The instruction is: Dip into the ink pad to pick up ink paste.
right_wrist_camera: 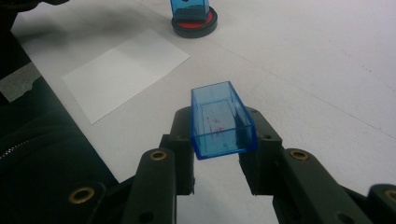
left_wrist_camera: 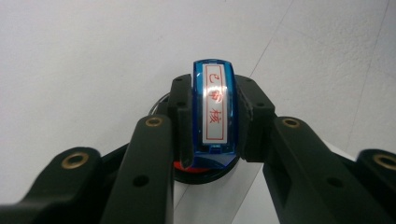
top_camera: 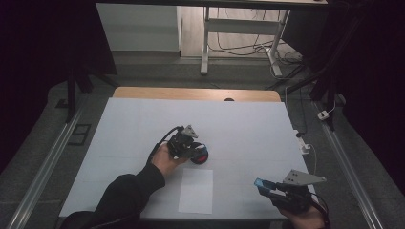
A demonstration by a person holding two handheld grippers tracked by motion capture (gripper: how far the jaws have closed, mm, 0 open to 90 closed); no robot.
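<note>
My left gripper [top_camera: 193,150] is shut on a blue stamp [left_wrist_camera: 215,109] that bears a white label with red characters. The stamp stands upright, its base down in a round black ink pad with a red centre [left_wrist_camera: 205,175], near the middle of the table [top_camera: 201,156]. At the front right, my right gripper [top_camera: 268,187] is shut on the stamp's clear blue cap [right_wrist_camera: 222,121], held above the table with its hollow side toward the camera. The right gripper view has the ink pad [right_wrist_camera: 194,25] and the stamp [right_wrist_camera: 189,8] farther off.
A white sheet of paper [top_camera: 196,190] lies flat near the front edge, between the two hands. The white table cover [top_camera: 248,124] ends in a wooden strip [top_camera: 196,93] at the back. A dark sleeve [right_wrist_camera: 42,140] lies along the front left. Cables hang off the right edge [top_camera: 305,145].
</note>
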